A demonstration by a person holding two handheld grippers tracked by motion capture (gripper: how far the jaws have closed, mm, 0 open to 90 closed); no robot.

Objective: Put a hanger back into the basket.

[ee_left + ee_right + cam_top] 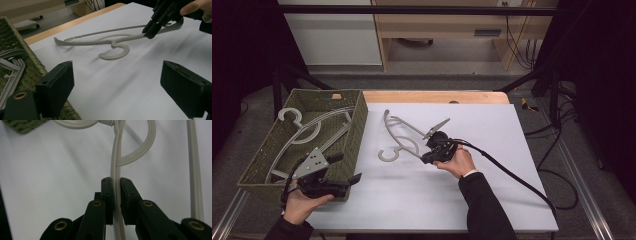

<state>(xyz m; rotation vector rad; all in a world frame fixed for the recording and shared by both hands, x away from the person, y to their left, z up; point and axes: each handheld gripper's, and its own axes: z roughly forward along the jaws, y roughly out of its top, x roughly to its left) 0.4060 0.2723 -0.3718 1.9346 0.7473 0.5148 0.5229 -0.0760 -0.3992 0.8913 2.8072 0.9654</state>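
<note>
right claw point(117, 195): my jaws clamped on hanger point(404, 135) arm, mid-table
left claw point(343, 170): wide, nothing in it, near basket point(357, 125) corner
step: lifting hanger off white table point(492, 150), judging by raised end
next: carry left, drop in basket with other hangers point(307, 131)
hanger look: pale grey plastic, curled hook, thin arms
</note>
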